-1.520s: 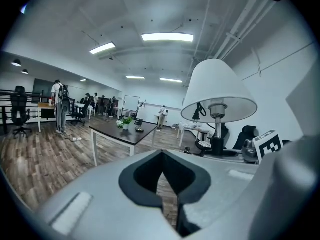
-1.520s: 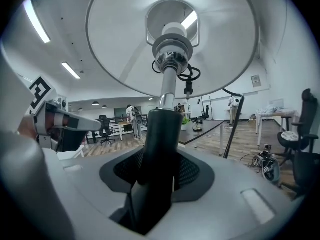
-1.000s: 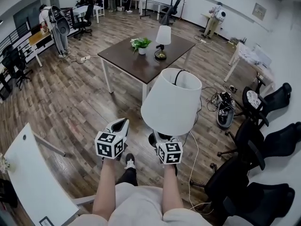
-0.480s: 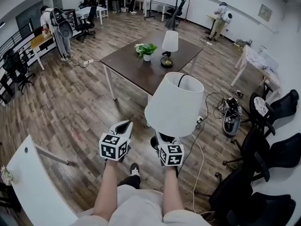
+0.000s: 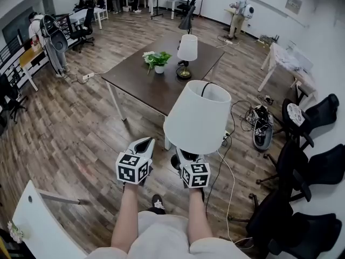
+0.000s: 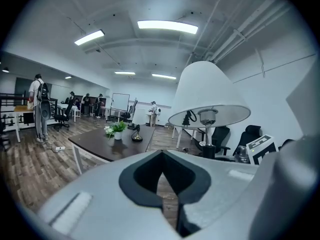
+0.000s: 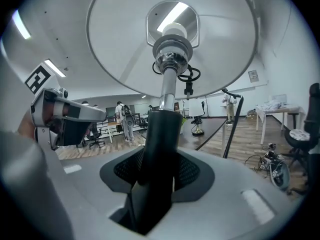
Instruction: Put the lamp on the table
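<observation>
Carrying stage, we reckon: the lamp with the white conical shade and dark stem (image 5: 197,117) is upright in the air over the wood floor, well short of the dark brown rectangular table (image 5: 156,88) ahead of us. The right gripper (image 5: 184,158) has its jaws clamped on the black lower part of the lamp's stem, and the right gripper view shows the stem filling the gap. The left gripper (image 5: 141,143) is just beside it, jaws all but together with nothing between them. Done: pick-up. Left: reach the table, set the base on bare top, let go. The near half of the top looks bare, so there should be room to land. Counts: two grippers. Two lamps, ours plus a smaller white-shaded lamp with a brass-coloured base (image 5: 186,48) already standing on the table. One small green plant in a white pot (image 5: 155,60) just beside that lamp. One dark table in our path. Several black office chairs (image 5: 315,115) off to the right, exact number hard to tell. Our lamp's base is hidden under the shade in the head view.
</observation>
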{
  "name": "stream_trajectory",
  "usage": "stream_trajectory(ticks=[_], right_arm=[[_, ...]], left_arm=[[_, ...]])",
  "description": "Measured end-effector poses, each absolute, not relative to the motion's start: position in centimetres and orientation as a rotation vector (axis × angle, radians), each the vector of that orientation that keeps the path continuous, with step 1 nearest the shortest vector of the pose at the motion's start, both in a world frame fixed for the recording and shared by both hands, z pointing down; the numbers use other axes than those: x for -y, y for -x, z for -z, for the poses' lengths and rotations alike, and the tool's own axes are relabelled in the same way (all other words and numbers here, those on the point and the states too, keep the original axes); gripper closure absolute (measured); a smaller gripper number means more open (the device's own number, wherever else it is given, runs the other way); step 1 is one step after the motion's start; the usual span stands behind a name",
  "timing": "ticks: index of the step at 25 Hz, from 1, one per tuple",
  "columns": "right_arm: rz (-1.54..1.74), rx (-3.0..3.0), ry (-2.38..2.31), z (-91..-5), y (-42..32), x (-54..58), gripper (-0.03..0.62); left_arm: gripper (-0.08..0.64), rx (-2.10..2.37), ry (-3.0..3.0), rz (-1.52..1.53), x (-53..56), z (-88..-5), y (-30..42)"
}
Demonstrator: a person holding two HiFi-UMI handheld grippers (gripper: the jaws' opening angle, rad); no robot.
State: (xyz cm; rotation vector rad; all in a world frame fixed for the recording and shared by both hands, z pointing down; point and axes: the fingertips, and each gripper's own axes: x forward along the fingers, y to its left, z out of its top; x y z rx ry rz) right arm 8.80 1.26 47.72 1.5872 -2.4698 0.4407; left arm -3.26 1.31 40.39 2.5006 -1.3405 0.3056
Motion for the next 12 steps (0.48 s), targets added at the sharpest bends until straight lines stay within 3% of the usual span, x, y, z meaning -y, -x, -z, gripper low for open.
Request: stream_trajectory(ticks=[12], right_arm=[[-0.423,2.371,-1.724,-48.2,-9.0,4.1,0.405]], left_arm=[[0.559,1.156,-2.56,-0.248,6.5,-43.1,2.2]])
